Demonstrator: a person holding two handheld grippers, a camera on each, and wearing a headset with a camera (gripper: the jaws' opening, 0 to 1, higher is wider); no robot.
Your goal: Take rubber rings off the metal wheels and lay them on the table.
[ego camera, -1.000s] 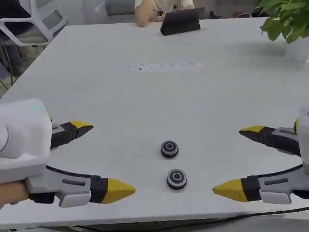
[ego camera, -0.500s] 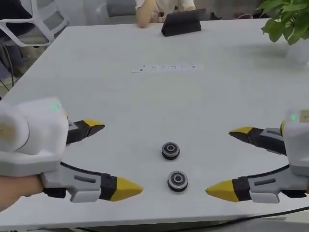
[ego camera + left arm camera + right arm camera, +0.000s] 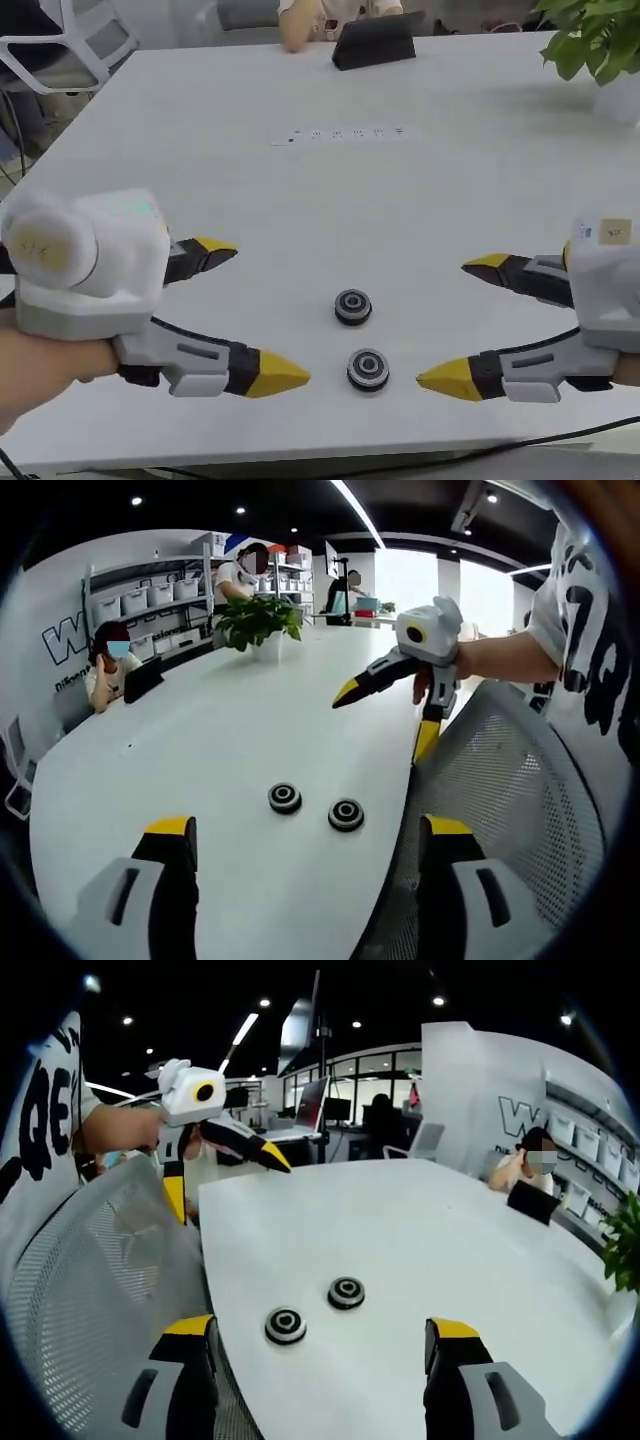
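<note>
step: approach, before any grasp; no ring is off yet
left hand-held gripper (image 3: 270, 313): jaws spread wide, nothing between them, held just above the tabletop (image 3: 300, 200) at 9 o'clock of the wheels, tips aimed inward
right hand-held gripper (image 3: 442, 322): jaws also wide apart and empty, at 3 o'clock of the wheels, tips aimed inward, facing the left one
far wheel (image 3: 352, 306): lies flat near the front edge of the tabletop, between the two grippers, touched by neither
near wheel (image 3: 367, 369): flat too, at 6 o'clock of the far wheel, just beside it but apart; closest to the lower jaw tips on both sides
rings (image 3: 351, 319): judged still on, a dark band round each wheel's rim; none lies loose on the tabletop
progress: start of the job, both wheels to do
next move calls for: one gripper to come down and pin a wheel by its metal body, the other to nip the rubber edge and peel it off; likely the near wheel first, as it is closest
watch: wheels are small and sit close together, and wide jaws could knock the neighbour or roll it; close the jaws partway before going in
</note>
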